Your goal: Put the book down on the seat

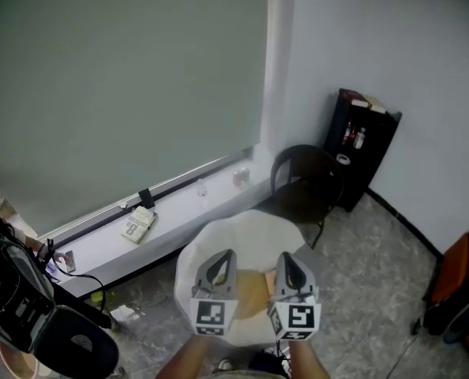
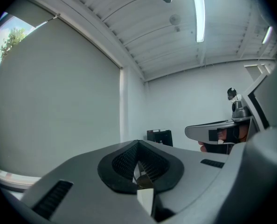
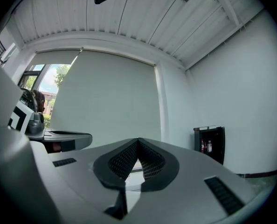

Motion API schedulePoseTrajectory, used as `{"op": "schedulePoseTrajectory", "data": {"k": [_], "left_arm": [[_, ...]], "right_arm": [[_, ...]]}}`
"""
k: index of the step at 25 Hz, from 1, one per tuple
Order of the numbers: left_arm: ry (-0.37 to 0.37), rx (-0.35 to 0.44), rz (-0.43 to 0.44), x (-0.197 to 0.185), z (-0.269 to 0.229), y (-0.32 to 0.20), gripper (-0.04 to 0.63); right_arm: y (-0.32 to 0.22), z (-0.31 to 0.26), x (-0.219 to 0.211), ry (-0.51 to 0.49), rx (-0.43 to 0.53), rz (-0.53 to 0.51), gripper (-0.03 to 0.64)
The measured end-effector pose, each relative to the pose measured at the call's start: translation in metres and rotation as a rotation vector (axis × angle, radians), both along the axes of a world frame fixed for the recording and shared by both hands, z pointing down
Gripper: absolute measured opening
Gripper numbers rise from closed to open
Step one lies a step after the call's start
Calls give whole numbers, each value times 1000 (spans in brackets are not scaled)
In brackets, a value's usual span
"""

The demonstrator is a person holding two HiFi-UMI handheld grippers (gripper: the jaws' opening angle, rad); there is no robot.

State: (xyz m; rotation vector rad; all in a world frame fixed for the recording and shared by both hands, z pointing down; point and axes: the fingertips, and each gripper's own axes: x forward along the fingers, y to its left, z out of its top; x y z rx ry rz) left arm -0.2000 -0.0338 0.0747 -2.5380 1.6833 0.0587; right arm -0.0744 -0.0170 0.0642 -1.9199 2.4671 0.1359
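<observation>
My left gripper (image 1: 223, 257) and right gripper (image 1: 289, 259) are held side by side at the bottom of the head view, both pointing forward and both shut with nothing in them. The left gripper view shows its jaws (image 2: 138, 146) closed tip to tip against wall and ceiling. The right gripper's jaws (image 3: 138, 142) look the same. Beneath them stands a white rounded seat (image 1: 250, 231). A flat tan thing (image 1: 254, 289), possibly a book, lies on it, half hidden between the grippers. A pale book (image 1: 138, 225) lies on the window ledge.
A black chair (image 1: 304, 181) stands in the corner beside a dark shelf unit (image 1: 364, 144) holding bottles. A grey blind covers the window. Dark equipment (image 1: 17, 298) and cables sit at the lower left, and an orange bag (image 1: 459, 275) at the right edge.
</observation>
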Motion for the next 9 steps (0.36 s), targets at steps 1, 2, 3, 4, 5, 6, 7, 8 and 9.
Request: {"op": "schedulePoseTrajectory", "data": {"k": [1,2,3,4,5,6,7,8,9], "left_arm": [[0,1,1,-1,3,1,6],[-1,1,2,-1,5,1,6],[-3,0,3,-1,6,1,6],[-5,-1,4,-1,6,0,6],[-7,-2,6,0,4,0,6],[-8,-1,7,1,1,-1,6],[-9,-1,8,3,-2,-1,6],[-9,-1,9,6,-5,-2,6],[-9,0,11,8,-8,-2,6]], "right_arm": [[1,4,-1,1,-3,3,5],[1,5,-1,2,-3,5,5],[1,5,-2,2,-2,7,5],[0,3,-2,2,-2,7,5],[-1,1,-2,1,-3,6,5],[-2,-1,0,-1,-3,5,5],[-3,-4,1,-3,0,3,5],[-4,-8,3,-6,3,1,5],[-4,-11,4,-8,5,-1,5]]}}
